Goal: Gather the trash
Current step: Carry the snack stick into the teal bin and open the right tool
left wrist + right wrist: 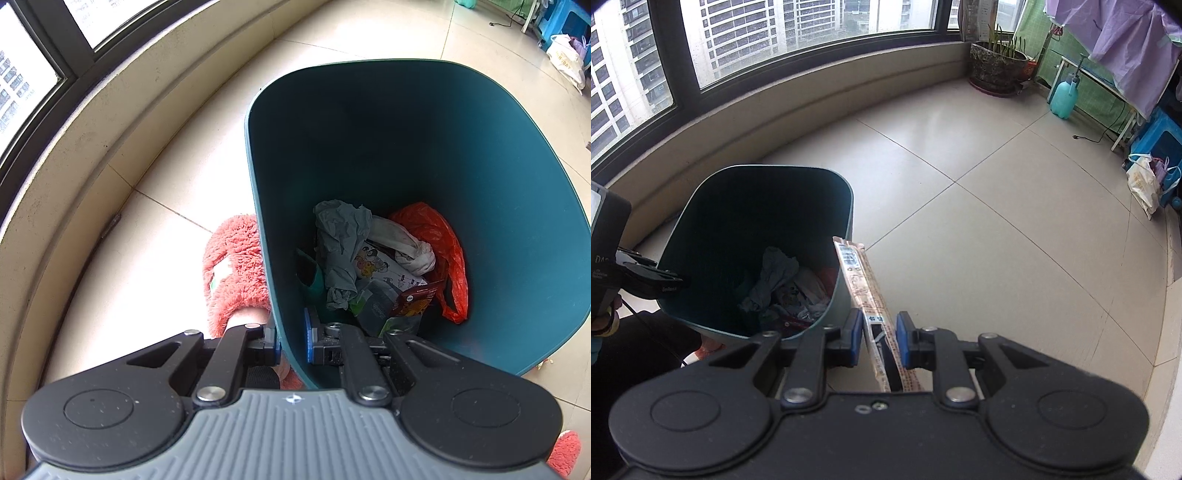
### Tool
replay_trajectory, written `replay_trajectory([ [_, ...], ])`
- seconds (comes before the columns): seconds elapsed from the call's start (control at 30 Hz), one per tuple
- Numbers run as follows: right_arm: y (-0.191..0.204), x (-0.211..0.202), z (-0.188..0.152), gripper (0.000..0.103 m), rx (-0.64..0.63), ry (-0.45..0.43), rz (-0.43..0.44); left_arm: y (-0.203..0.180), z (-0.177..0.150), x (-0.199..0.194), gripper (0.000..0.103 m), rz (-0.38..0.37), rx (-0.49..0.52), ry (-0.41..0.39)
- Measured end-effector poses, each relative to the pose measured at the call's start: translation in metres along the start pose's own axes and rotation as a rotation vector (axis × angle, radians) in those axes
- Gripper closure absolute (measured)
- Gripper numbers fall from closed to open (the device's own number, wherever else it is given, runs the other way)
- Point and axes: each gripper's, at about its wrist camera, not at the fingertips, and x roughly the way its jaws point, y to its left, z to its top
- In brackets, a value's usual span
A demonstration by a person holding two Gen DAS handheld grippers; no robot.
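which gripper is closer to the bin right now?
Left. The left gripper is clamped on the bin wall at its rim; the right gripper holds a wrapper just outside it.

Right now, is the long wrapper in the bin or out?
Out: the long wrapper sits in the right gripper, beside the bin.

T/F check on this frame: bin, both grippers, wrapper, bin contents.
1. The left gripper clamps the bin wall. True.
2. The right gripper is empty. False: it holds a long wrapper.
3. The wrapper is already inside the bin. False: it sticks up outside, beside the rim.
4. An orange bag lies in the bin. True.
5. The bin is empty. False: it holds crumpled paper and packaging.
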Motion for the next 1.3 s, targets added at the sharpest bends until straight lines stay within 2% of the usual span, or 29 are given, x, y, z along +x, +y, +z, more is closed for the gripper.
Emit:
replay_trajectory([
  [0.3,0.046,0.038,0.026,0.085,-0.056,-0.004,0.062,0.004,0.001,-0.003,0.092,-0.026,-0.014,-0.002],
  [0.6,0.083,0.093,0.035,0.085,-0.070,0.071,0.098,0.008,0.003,-0.005,0.092,-0.043,-0.022,0.001],
  [0.77,0.091,0.125,0.032,0.085,-0.066,0.135,0.116,0.008,0.003,-0.005,0.092,-0.040,-0.019,0.001],
  [1.03,0.083,0.159,0.023,0.083,-0.024,0.218,0.086,0.005,0.002,-0.005,0.092,-0.031,-0.012,-0.001],
  [1.1,0.079,0.161,0.019,0.082,-0.013,0.232,0.081,0.005,0.002,-0.005,0.092,-0.030,-0.012,-0.002],
  [1.13,0.077,0.161,0.018,0.078,-0.013,0.232,0.079,0.004,0.002,-0.005,0.092,-0.030,-0.011,-0.002],
  [1.3,0.072,0.141,0.019,0.074,-0.024,0.197,0.106,-0.001,0.002,-0.005,0.092,-0.012,-0.001,-0.004],
])
